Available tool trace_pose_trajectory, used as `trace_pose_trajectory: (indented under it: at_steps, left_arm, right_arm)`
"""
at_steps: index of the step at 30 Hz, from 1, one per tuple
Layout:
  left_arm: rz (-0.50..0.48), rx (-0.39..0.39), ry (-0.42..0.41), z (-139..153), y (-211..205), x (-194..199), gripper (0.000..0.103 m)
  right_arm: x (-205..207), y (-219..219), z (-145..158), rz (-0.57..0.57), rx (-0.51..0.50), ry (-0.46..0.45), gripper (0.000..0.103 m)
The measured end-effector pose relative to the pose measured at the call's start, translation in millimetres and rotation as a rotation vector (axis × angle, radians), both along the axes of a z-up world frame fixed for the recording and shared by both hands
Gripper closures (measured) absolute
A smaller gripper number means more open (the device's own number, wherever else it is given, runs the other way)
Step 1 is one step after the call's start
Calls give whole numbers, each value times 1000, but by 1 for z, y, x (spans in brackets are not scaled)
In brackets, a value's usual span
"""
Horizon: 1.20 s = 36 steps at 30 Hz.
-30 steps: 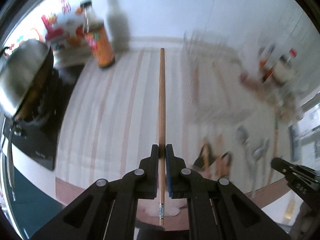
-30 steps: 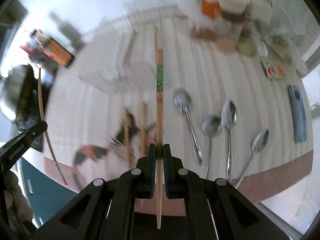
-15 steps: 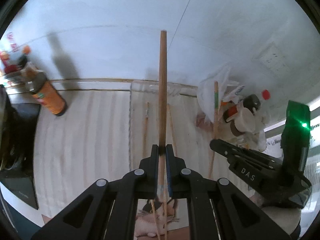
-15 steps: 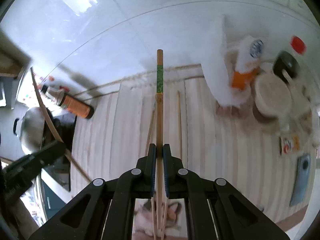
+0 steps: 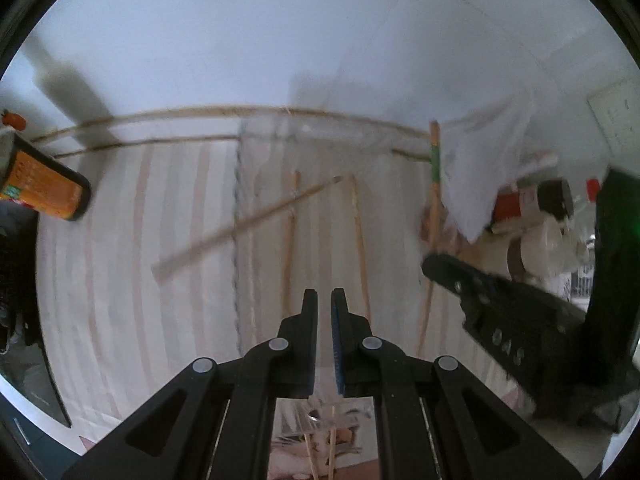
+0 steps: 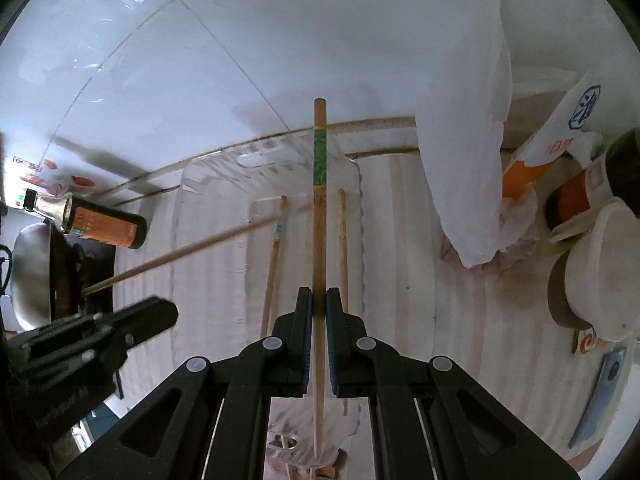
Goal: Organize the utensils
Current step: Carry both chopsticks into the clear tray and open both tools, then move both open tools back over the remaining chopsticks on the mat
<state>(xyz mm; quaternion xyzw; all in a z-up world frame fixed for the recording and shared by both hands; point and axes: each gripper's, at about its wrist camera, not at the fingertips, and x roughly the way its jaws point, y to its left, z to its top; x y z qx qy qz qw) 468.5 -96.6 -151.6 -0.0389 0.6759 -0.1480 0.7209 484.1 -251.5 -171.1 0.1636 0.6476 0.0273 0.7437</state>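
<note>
My left gripper (image 5: 324,306) is open a little and empty above a clear plastic tray (image 5: 260,152). A plain wooden chopstick (image 5: 244,230) lies slanted across the tray's left wall, blurred. Two more chopsticks (image 5: 289,240) lie lengthwise inside the tray. My right gripper (image 6: 319,300) is shut on a green-banded chopstick (image 6: 319,216) and holds it over the tray (image 6: 208,184), between the two lying chopsticks (image 6: 341,240). The slanted chopstick also shows in the right wrist view (image 6: 192,252). The right gripper's body (image 5: 520,320) appears at right in the left wrist view.
An orange-labelled sauce bottle (image 6: 100,228) lies at the left near a steel pot (image 6: 28,272) on a black stove. A white plastic bag (image 6: 468,140), jars and a lidded bowl (image 6: 600,272) crowd the right. The tiled wall is close behind the tray.
My left gripper has let go of its plain chopstick, which now lies slanted across the tray's left wall. The right gripper has come closer to the tray with its chopstick.
</note>
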Motion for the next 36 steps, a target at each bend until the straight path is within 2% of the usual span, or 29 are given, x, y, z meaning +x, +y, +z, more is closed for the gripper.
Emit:
trace_pose_trajectory:
  at_steps: [3, 7, 9, 10, 12, 14, 18, 20, 22, 24, 27, 29, 32, 36]
  left_arm:
    - [-24, 7, 33, -8, -4, -8, 98]
    - [-26, 50, -13, 3, 0, -15, 96]
    - [-19, 75, -50, 12, 5, -18, 95]
    - [-12, 92, -78, 19, 9, -21, 90]
    - [-4, 118, -128, 29, 16, -25, 73]
    - [19, 151, -190, 40, 24, -31, 39]
    - [85, 207, -310, 56, 46, -48, 21]
    - [114, 217, -354, 59, 55, -58, 0]
    - [129, 228, -385, 60, 61, -69, 0]
    - [134, 278, -418, 56, 63, -84, 0]
    - [133, 309, -420, 44, 64, -103, 0]
    - [132, 330, -412, 32, 65, -116, 0]
    - [137, 407, -383, 5, 70, -138, 0]
    - [138, 488, -298, -45, 81, -165, 0]
  right_arm:
    - [2, 2, -7, 32, 24, 34, 96]
    - [3, 3, -10, 43, 41, 73, 91]
    - [2, 1, -9, 25, 42, 69, 68]
    - [0, -2, -6, 14, 38, 61, 66]
    - [-6, -5, -1, 3, 34, 46, 66]
    - [-13, -9, 7, -10, 28, 29, 66]
    - [-36, -13, 26, -23, -31, -27, 64]
    - [-51, -14, 36, -39, -60, -63, 56]
    - [-69, -15, 44, -58, -93, -110, 49]
    - [-90, -16, 51, -70, -130, -163, 38]
    - [-118, -13, 53, -78, -175, -191, 35]
    - [-140, -10, 45, -81, -174, -173, 35]
    - [-171, -1, 23, -90, -154, -121, 35]
    - [-204, 17, -23, -84, -110, -5, 36]
